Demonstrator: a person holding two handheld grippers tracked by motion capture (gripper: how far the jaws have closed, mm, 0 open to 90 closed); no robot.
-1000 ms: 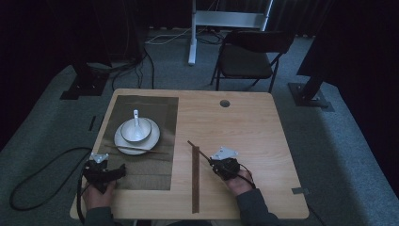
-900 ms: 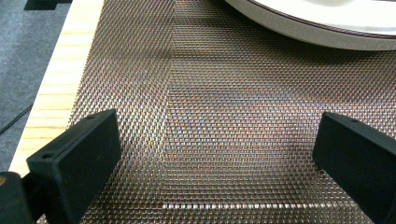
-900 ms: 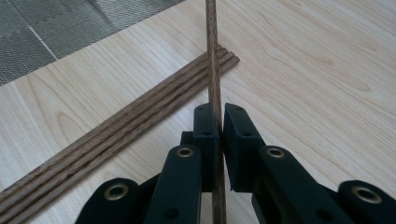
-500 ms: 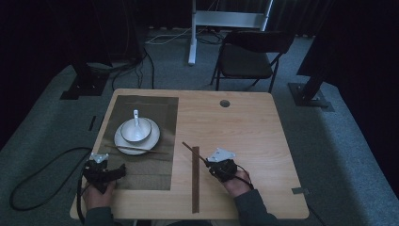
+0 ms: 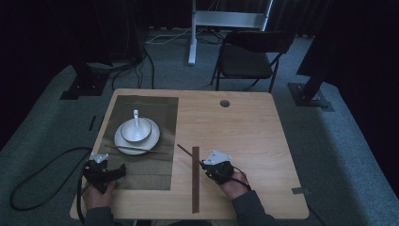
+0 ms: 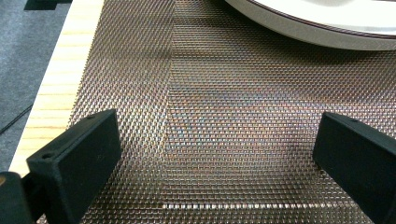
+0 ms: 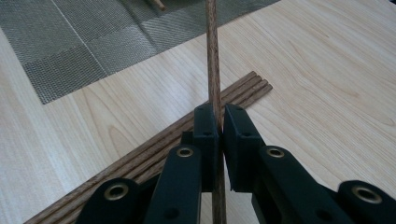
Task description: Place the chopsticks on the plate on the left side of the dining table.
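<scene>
**Dark wooden chopstick lifted from the pile, bound for the plate**

Wood on wood: at the near middle of the table (image 5: 244,122), the right gripper (image 7: 219,122) has its jaws pinched tight on a single chopstick (image 7: 213,56), which slants up and away to the far left, towards the woven placemat (image 5: 157,176). Just beneath it, a bundle of chopsticks (image 7: 140,156) lies flat on the bare board. On the mat's far half sits a white plate (image 5: 153,140) carrying a bowl (image 5: 127,134) and spoon (image 5: 136,120), with a second chopstick (image 5: 136,149) already laid across the plate's near rim. The left gripper (image 6: 212,154) rests low over the near left of the mat, jaws spread wide with nothing between them.

The step in hand appears to be setting this stick beside its partner. Done well, that likely means keeping the grip firm so the thin stick cannot pivot, swinging it until it runs parallel with the one on the rim, then lowering it gently beside that stick without nudging it. Opening the jaws only once the stick has settled should prevent rolling.
</scene>
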